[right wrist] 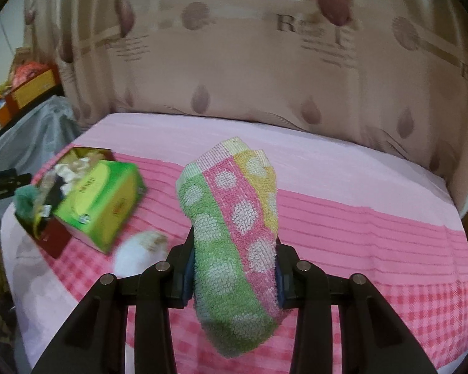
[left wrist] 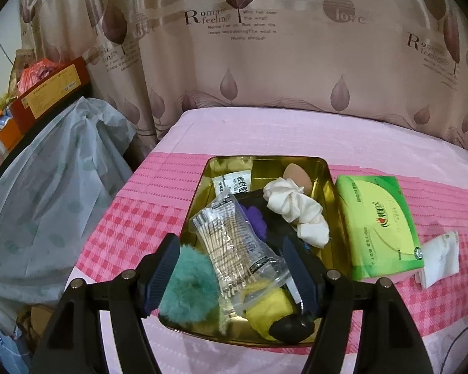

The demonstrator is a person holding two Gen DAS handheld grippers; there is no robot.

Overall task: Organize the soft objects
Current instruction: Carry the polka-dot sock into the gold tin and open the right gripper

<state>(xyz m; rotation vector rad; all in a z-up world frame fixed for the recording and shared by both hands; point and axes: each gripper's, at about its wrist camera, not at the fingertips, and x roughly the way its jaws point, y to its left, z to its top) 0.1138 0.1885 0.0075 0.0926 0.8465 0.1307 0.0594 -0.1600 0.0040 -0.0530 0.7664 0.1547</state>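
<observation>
while clamped between right gripper [right wrist: 232, 275] pads, towel [right wrist: 234, 218] upright

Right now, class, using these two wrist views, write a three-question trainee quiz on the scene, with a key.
1. True or false: the right gripper is clamped on the spotted towel.
2. What lies just right of the gold tin? A tissue pack, B scrunchie, C cotton swabs.
3. Fill in: the left gripper hangs ____ over the tin.

Key: 1 true; 2 A, the green tissue pack; 3 open.
</observation>
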